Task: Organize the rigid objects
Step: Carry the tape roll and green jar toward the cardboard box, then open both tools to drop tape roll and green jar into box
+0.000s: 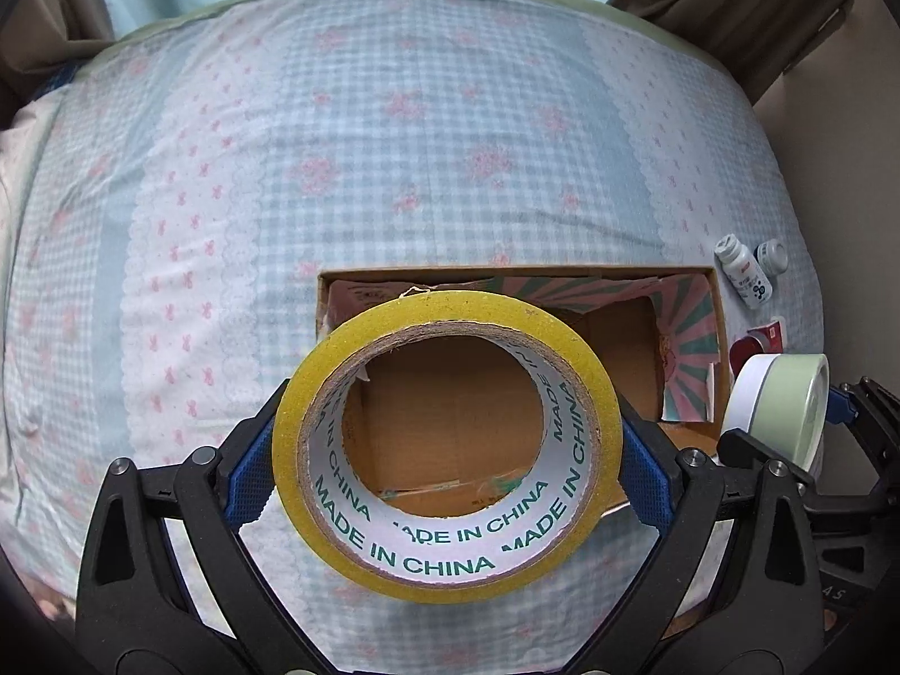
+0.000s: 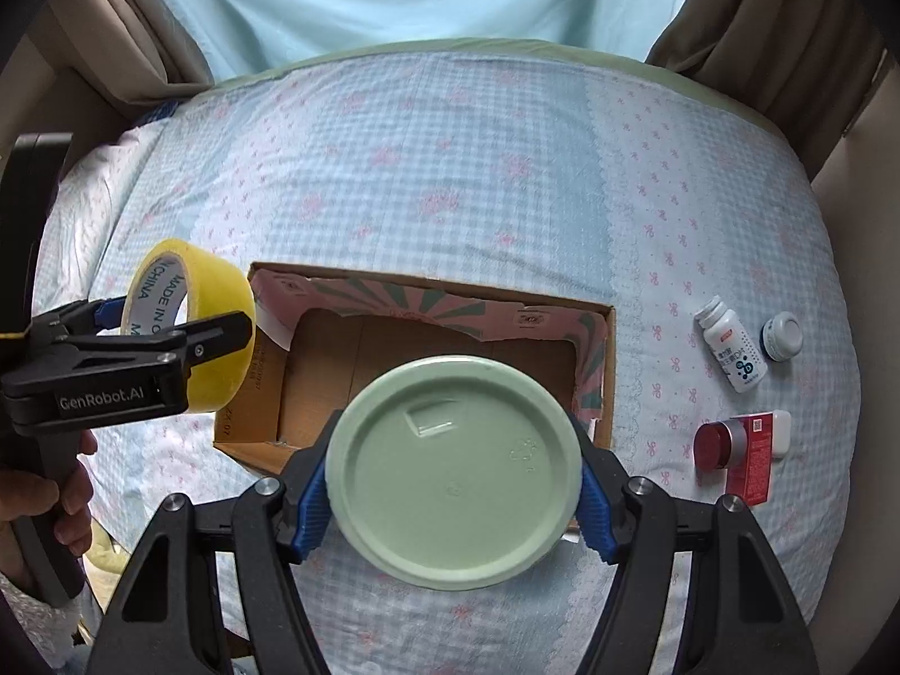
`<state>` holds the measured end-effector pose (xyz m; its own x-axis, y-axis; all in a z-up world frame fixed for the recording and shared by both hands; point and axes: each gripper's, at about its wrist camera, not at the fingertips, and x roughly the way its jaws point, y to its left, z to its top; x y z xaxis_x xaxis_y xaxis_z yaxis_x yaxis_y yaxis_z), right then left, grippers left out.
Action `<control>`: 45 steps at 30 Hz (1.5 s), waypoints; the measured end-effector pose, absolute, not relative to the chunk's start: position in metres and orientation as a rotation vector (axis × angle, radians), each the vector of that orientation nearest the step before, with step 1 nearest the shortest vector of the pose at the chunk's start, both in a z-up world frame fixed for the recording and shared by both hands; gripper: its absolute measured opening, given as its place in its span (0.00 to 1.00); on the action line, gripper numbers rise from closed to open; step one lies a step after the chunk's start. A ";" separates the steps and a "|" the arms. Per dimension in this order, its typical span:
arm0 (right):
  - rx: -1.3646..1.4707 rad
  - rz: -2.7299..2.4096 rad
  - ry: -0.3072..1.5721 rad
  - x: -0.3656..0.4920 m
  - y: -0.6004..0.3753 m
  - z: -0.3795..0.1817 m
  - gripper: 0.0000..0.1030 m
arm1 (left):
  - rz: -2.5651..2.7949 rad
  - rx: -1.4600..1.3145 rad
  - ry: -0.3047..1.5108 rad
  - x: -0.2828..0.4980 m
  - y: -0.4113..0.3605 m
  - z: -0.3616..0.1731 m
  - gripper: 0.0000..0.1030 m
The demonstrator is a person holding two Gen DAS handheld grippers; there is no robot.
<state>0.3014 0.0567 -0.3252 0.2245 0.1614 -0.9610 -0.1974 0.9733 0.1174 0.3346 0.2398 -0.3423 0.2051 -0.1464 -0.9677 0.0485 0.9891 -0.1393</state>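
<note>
1. The left gripper [image 1: 448,453] has its blue ribbed fingers [image 1: 250,469] clamped on a roll of yellow tape [image 1: 596,394], a glossy ring on a brown cardboard core whose white inner lining is printed "MADE IN CHINA" in green.
2. The roll is held on edge above the near left part of the cardboard box [image 1: 715,349], so the box floor shows through its hole.
3. The right gripper [image 2: 454,498] has its blue fingers [image 2: 312,506] pressed against both sides of a round tin [image 2: 455,469], which has a smooth pale green face with a raised rim and a small embossed rectangle; the left wrist view shows a white band around its side.
4. The tin hangs over the near edge of the box.
5. The box is shallow, open-topped brown corrugated card, with torn pink and teal sunburst paper lining its walls.
6. It rests on a bed [image 2: 427,146] covered in soft blue gingham fabric with pink flowers and bows.
7. To the right of the box, apart from it, lie a white plastic bottle [image 2: 731,351] on its side, a small round jar [image 2: 783,336] just beside it, and nearer, a red-capped container [image 2: 715,445] against a red carton [image 2: 752,458].
</note>
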 end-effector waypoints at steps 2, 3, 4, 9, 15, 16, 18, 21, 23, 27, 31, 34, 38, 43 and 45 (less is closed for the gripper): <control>-0.052 0.254 1.351 0.306 0.060 -0.347 0.64 | -0.140 -0.086 1.395 0.342 0.234 -0.362 0.95; -0.063 0.256 1.367 0.309 0.061 -0.358 0.64 | -0.142 -0.087 1.416 0.346 0.231 -0.372 0.95; -0.071 0.260 1.383 0.311 0.063 -0.368 0.64 | -0.144 -0.088 1.432 0.348 0.227 -0.381 0.95; -0.101 0.263 1.437 0.315 0.064 -0.413 0.64 | -0.131 -0.089 1.506 0.357 0.215 -0.425 0.95; -0.105 0.254 1.471 0.316 0.064 -0.442 0.64 | -0.126 -0.081 1.560 0.359 0.208 -0.458 0.95; -0.106 0.258 1.479 0.316 0.065 -0.445 0.64 | -0.124 -0.068 1.562 0.359 0.206 -0.460 0.95; -0.122 0.269 1.491 0.314 0.067 -0.450 0.64 | -0.128 -0.053 1.562 0.360 0.202 -0.463 0.95; -0.136 0.278 1.475 0.314 0.070 -0.451 0.64 | -0.137 -0.037 1.548 0.361 0.197 -0.461 0.95; -0.120 0.270 1.445 0.314 0.069 -0.449 0.65 | -0.147 0.009 1.536 0.361 0.189 -0.457 0.95; -0.096 0.282 1.474 0.313 0.067 -0.452 1.00 | -0.161 0.037 1.529 0.362 0.182 -0.452 0.99; -0.088 0.287 1.456 0.306 0.061 -0.448 1.00 | -0.154 0.015 1.516 0.362 0.187 -0.443 0.99; -0.068 0.280 1.436 0.301 0.057 -0.442 1.00 | -0.155 0.021 1.510 0.356 0.189 -0.438 0.99; -0.063 0.269 1.431 0.295 0.055 -0.434 1.00 | -0.158 0.019 1.489 0.346 0.193 -0.424 0.99; -0.050 0.254 1.404 0.287 0.058 -0.414 1.00 | -0.159 0.018 1.446 0.338 0.196 -0.399 0.99; -0.053 0.251 1.385 0.283 0.059 -0.404 1.00 | -0.160 0.022 1.425 0.335 0.196 -0.388 0.99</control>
<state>0.2829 0.0589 -0.4037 0.1623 0.1446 -0.9761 -0.2067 0.9722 0.1096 0.3353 0.1964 -0.3876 0.1362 -0.0972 -0.9859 0.1237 0.9891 -0.0804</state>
